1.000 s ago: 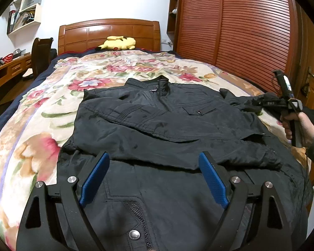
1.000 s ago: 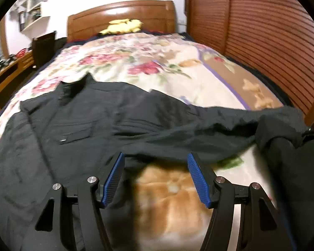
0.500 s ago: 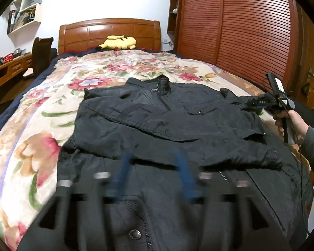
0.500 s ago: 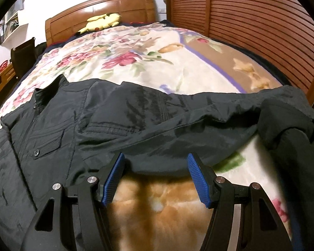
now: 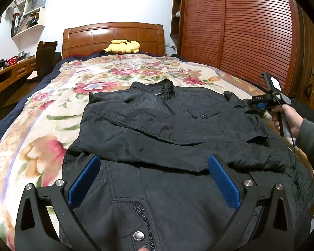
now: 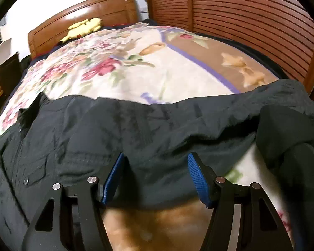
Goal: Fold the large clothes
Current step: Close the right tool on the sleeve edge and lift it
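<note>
Found a wide bed under a cream blanket printed with red and orange flowers [image 5: 52,113], filling most of both views. Noted reddish-brown louvred wooden doors [image 5: 251,31] along its far side and a polished wooden headboard [image 5: 113,35] at the top end.

Saw a large black zip-front jacket [image 5: 178,129] laid flat on the blanket near the foot of the bed, collar pointing toward the headboard, front facing up. Saw one black sleeve [image 5: 157,146] folded across the chest, its cuff ending near the opposite hem. Saw the other black sleeve [image 6: 198,125] stretched outward over the blanket toward the louvred doors, rumpled at its end.

Found the left gripper [image 5: 153,163] hovering above the lower front of the jacket, blue pads spread wide apart, nothing between them but the cloth below. Found the right gripper [image 6: 156,156] at the near edge of the outstretched sleeve, jaws likewise spread, sleeve fabric lying in the gap; could not tell whether the pads touched it. Spotted the right hand [image 5: 286,119] wrapped round that tool's handle, beside the jacket's shoulder.

Spotted a yellow plush toy [image 5: 123,46] lying against the headboard, and a small silver snap button [image 5: 138,236] low on the jacket front.
</note>
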Available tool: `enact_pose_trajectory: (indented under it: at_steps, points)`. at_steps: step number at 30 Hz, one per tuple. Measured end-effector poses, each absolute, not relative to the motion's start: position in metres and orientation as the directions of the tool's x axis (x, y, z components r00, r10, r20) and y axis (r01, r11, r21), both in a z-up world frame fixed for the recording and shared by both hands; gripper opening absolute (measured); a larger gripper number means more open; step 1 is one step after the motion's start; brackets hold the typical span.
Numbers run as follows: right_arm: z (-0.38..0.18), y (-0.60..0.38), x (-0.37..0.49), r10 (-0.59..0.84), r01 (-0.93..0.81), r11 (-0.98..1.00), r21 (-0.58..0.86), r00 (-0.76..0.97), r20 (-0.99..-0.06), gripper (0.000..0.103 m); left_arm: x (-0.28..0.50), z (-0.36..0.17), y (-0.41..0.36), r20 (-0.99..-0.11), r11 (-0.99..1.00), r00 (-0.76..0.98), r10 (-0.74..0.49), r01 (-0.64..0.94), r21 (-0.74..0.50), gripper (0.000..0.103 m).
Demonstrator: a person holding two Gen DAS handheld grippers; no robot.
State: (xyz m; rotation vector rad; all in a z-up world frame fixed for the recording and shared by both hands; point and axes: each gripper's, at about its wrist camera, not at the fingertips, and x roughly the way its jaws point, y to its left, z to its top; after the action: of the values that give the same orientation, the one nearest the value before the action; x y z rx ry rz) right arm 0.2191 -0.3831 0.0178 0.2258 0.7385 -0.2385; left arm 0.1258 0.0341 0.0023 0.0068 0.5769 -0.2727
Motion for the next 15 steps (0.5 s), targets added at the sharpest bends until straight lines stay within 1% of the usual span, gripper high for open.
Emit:
enact_pose_trajectory:
  at_steps: [3,4,5,6,7,8,9,10,11,12,15]
  points:
    - [0.013,-0.388,0.23,-0.152,0.331,0.936,0.115,0.678,-0.719,0.064,0.127,0.002,0.033,-0.542,0.963,0.801,-0.255,0.259,-0.071,0.103]
    - [0.012,-0.388,0.234,-0.159,0.342,0.933,0.109,0.666,-0.728,0.062,0.127,0.002,0.034,-0.542,0.963,0.801,-0.256,0.259,-0.071,0.103]
    - [0.01,-0.388,0.236,-0.161,0.347,0.932,0.106,0.659,-0.735,0.052,0.127,0.002,0.034,-0.542,0.963,0.8,-0.256,0.26,-0.072,0.103]
    - [0.008,-0.388,0.238,-0.167,0.352,0.931,0.098,0.648,-0.744,0.046,0.127,0.001,0.034,-0.543,0.963,0.799,-0.257,0.26,-0.073,0.103]
    - [0.008,-0.388,0.24,-0.171,0.354,0.931,0.092,0.644,-0.746,0.041,0.127,0.001,0.034,-0.544,0.963,0.799,-0.257,0.261,-0.073,0.103]
    - [0.009,-0.387,0.241,-0.169,0.345,0.934,0.088,0.648,-0.743,0.03,0.127,0.001,0.034,-0.545,0.963,0.798,-0.257,0.261,-0.073,0.103]
    - [0.009,-0.385,0.242,-0.175,0.333,0.94,0.072,0.653,-0.737,0.02,0.127,0.001,0.034,-0.546,0.963,0.798,-0.258,0.261,-0.074,0.103]
    - [0.01,-0.384,0.242,-0.18,0.319,0.946,0.054,0.658,-0.731,0.018,0.128,0.001,0.034,-0.546,0.963,0.797,-0.258,0.261,-0.075,0.103]
    - [0.012,-0.383,0.242,-0.177,0.305,0.951,0.047,0.664,-0.727,0.011,0.128,0.0,0.034,-0.547,0.962,0.796,-0.259,0.26,-0.076,0.103]
    - [0.014,-0.383,0.241,-0.172,0.291,0.956,0.043,0.671,-0.721,0.008,0.128,0.0,0.034,-0.548,0.962,0.795,-0.26,0.261,-0.078,0.103]
    - [0.028,-0.376,0.232,-0.184,0.259,0.966,0.011,0.716,-0.673,0.007,0.128,0.0,0.034,-0.548,0.962,0.794,-0.261,0.261,-0.081,0.103]
